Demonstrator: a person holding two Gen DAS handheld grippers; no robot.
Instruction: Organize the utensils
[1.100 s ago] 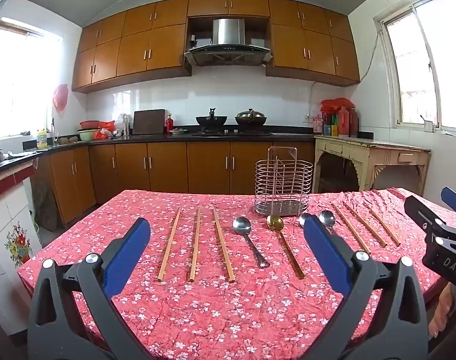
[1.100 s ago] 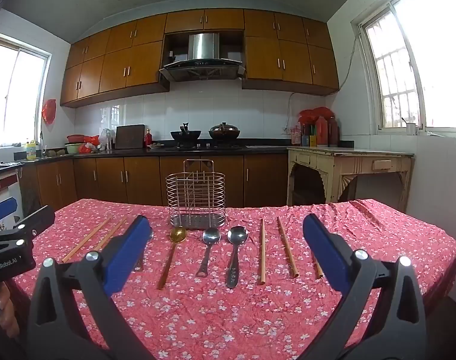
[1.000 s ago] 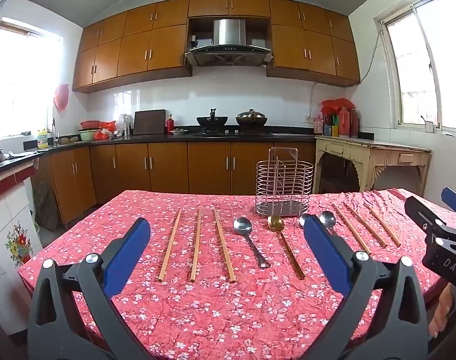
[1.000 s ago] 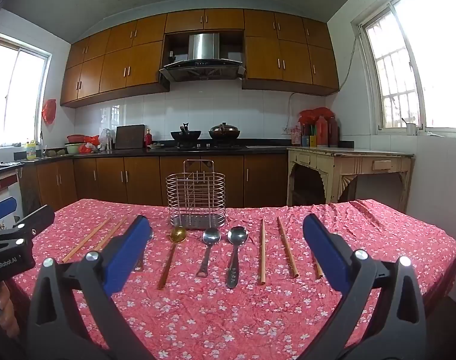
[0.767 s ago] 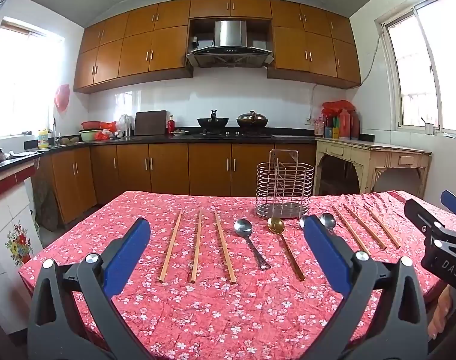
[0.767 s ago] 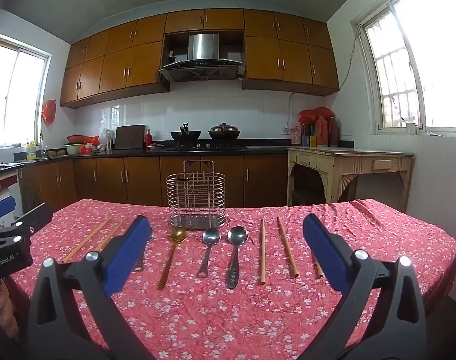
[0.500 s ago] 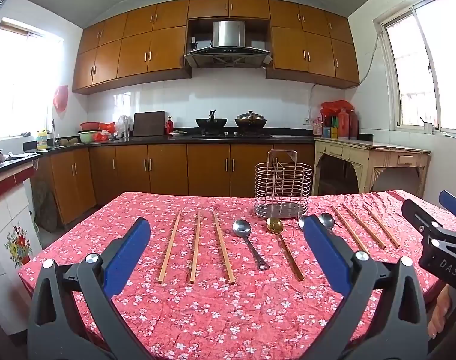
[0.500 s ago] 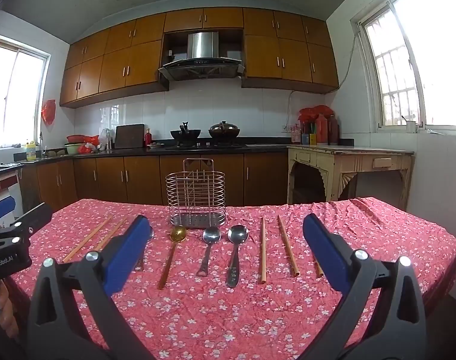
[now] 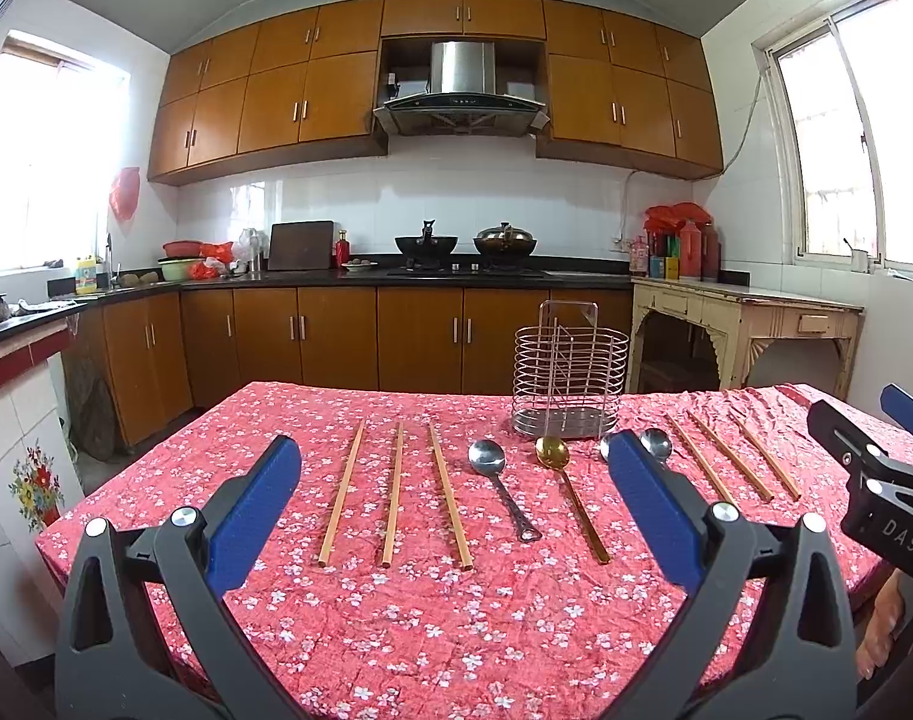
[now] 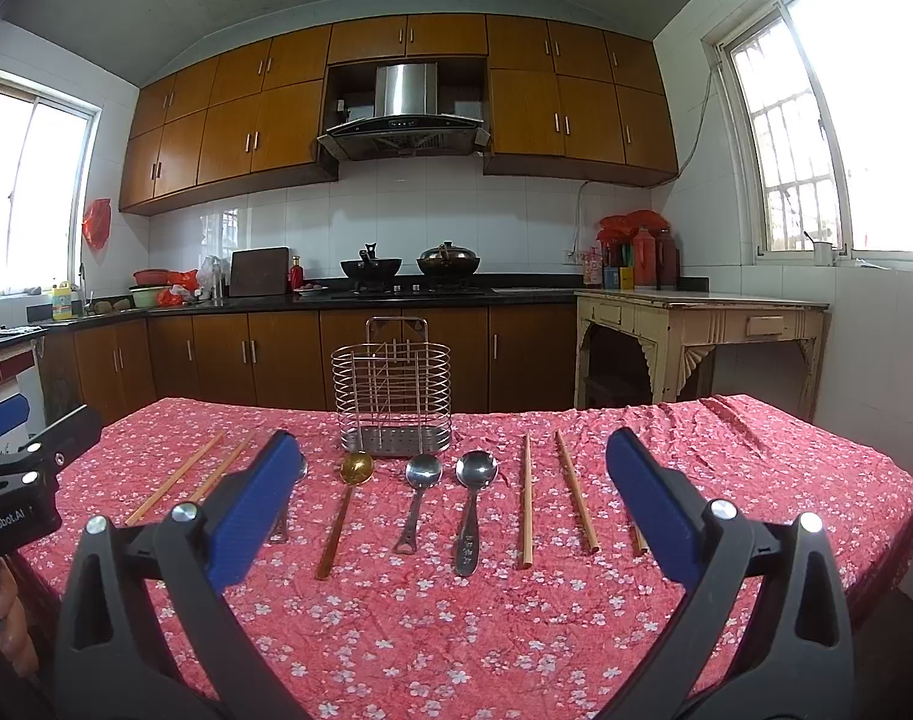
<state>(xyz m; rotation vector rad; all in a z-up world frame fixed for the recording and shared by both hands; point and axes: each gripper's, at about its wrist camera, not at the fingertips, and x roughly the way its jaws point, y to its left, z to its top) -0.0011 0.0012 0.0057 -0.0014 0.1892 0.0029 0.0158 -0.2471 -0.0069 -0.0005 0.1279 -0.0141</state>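
both grippers, left (image 9: 456, 492) and right (image 10: 456, 489), gape empty above the table's (image 10: 456, 630) near edge; rack (image 10: 391, 402) at far edge, spoons (image 10: 417, 498) before it.

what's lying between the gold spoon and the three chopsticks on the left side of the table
One silver spoon lies between the gold spoon and the left chopsticks, clearest in the left wrist view.
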